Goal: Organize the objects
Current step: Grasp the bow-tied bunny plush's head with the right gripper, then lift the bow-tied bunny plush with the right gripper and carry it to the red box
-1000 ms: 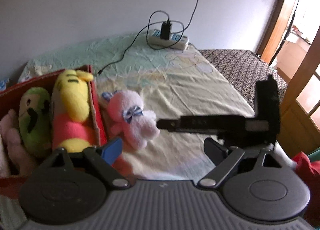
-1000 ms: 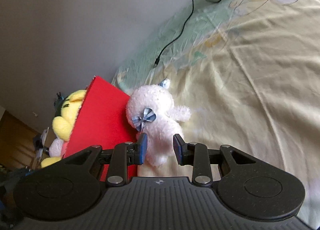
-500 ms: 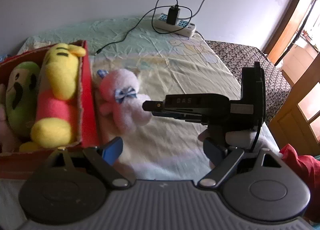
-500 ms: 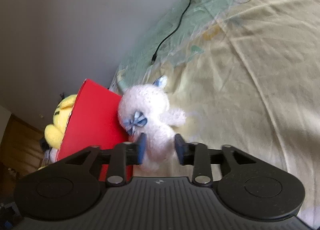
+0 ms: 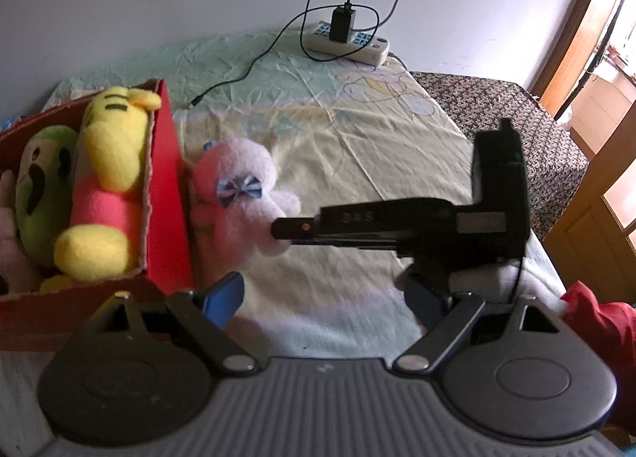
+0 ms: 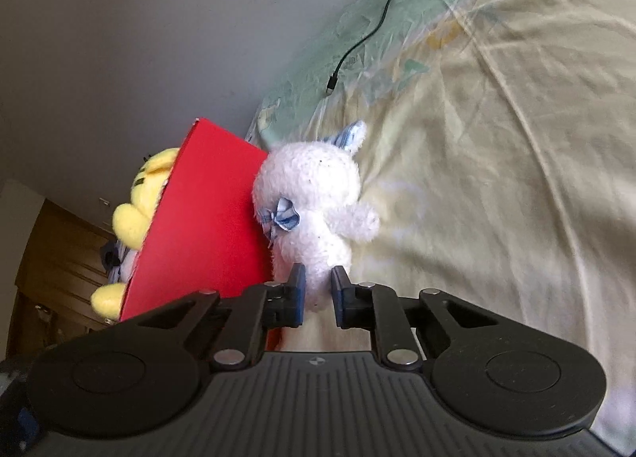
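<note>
Right gripper [image 6: 318, 290] clamped on the lower body of the pale pink plush toy [image 6: 314, 210], jaws having just closed from a wider gap half a second before, pads pressed into the fur. Toy lay on the yellow bedsheet [image 6: 497, 179], leaning against the outer wall of the red box [image 6: 206, 218], blue bow facing up, in the same spot as 1 second earlier. Seen from the left wrist, right gripper's black body [image 5: 417, 222] reached further in than before, its tip now touching the toy [image 5: 238, 198]. Left gripper [image 5: 326, 298] hung above the sheet with jaws wide apart, nothing between them, as before. Inside the box [image 5: 167, 194]: yellow plush [image 5: 107, 186] and green plush [image 5: 37, 186] side by side. Power strip [image 5: 349, 39] and cable at the far edge.
</note>
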